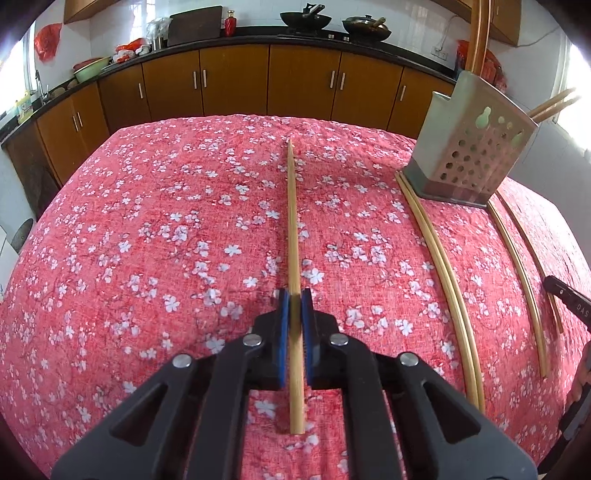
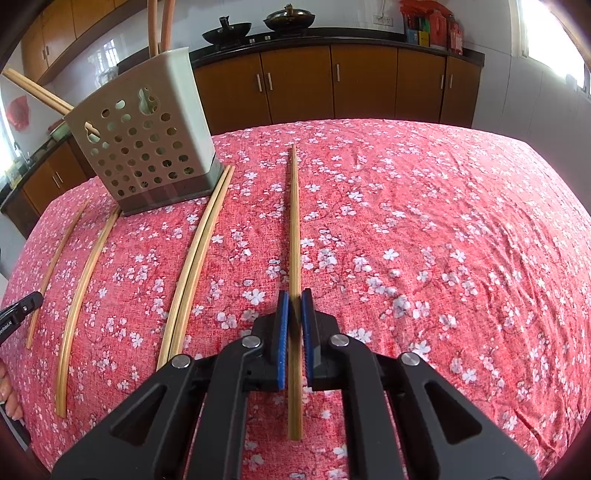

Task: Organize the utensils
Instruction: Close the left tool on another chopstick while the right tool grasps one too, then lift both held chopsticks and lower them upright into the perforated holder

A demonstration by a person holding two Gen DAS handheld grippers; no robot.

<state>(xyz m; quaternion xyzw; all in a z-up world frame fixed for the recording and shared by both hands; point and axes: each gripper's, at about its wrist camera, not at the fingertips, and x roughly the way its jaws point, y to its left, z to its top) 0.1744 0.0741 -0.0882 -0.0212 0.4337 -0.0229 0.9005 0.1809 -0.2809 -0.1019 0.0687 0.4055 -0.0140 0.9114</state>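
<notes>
My left gripper (image 1: 294, 301) is shut on a bamboo chopstick (image 1: 293, 229) that lies lengthwise along the red floral tablecloth. My right gripper (image 2: 294, 301) is shut on another bamboo chopstick (image 2: 294, 229) in the same way. A beige perforated utensil holder (image 1: 476, 147) stands at the right of the left wrist view and at the left of the right wrist view (image 2: 147, 140); a few chopsticks stick out of it. A pair of chopsticks (image 2: 195, 258) and two single ones (image 2: 83, 291) lie on the cloth beside the holder.
The table (image 2: 443, 221) is covered by a red cloth with white blossoms. Behind it run brown kitchen cabinets (image 1: 236, 81) and a dark counter with woks (image 1: 304, 18). The tip of the other gripper (image 1: 569, 299) shows at the right edge.
</notes>
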